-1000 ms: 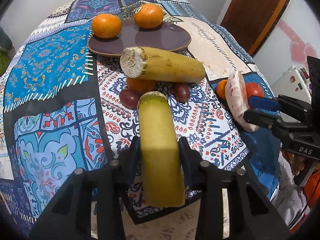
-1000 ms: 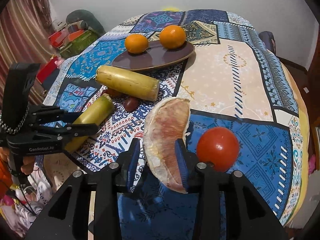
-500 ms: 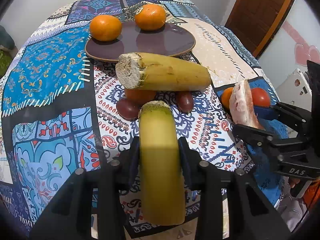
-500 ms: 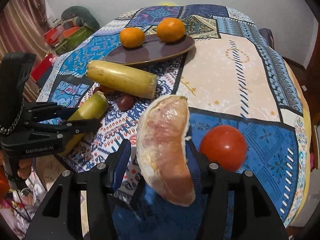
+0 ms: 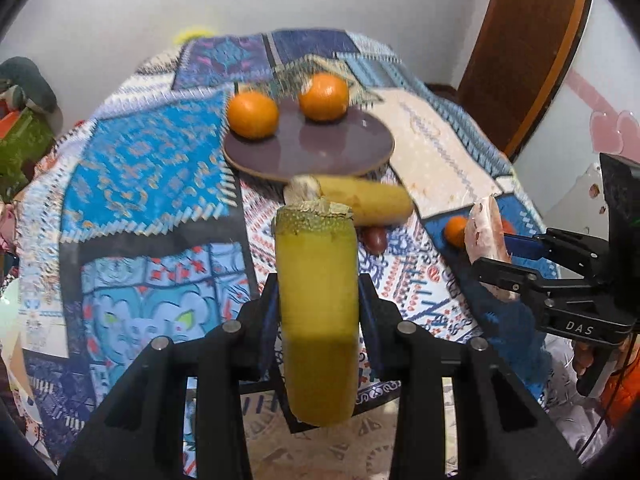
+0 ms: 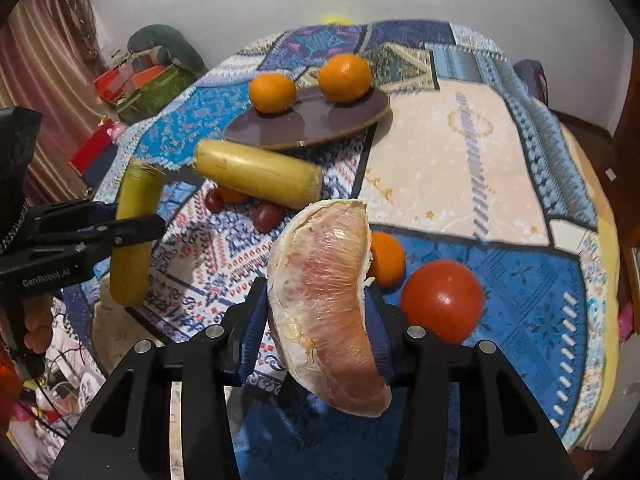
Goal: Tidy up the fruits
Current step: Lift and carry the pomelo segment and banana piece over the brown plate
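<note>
My left gripper (image 5: 318,312) clamped a yellow-green stalk (image 5: 318,320), lifted clear of the cloth (image 5: 152,168). My right gripper (image 6: 320,320) was closing on a wrapped pomelo wedge (image 6: 324,304) pressed between its pads. At twelve o'clock sat a plate (image 6: 320,124) bearing two oranges (image 6: 272,92); a tomato (image 6: 442,300) lay at three.

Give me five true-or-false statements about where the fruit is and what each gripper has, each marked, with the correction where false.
1. The brown plate holds two oranges. True.
2. The left gripper holds a tomato. False: it grips a yellow-green banana piece.
3. The right gripper holds a wrapped pomelo wedge. True.
4. The red tomato sits on the plate. False: it lies on the tablecloth.
5. The plate holds a banana piece. False: the other banana piece lies on the cloth beside it.
</note>
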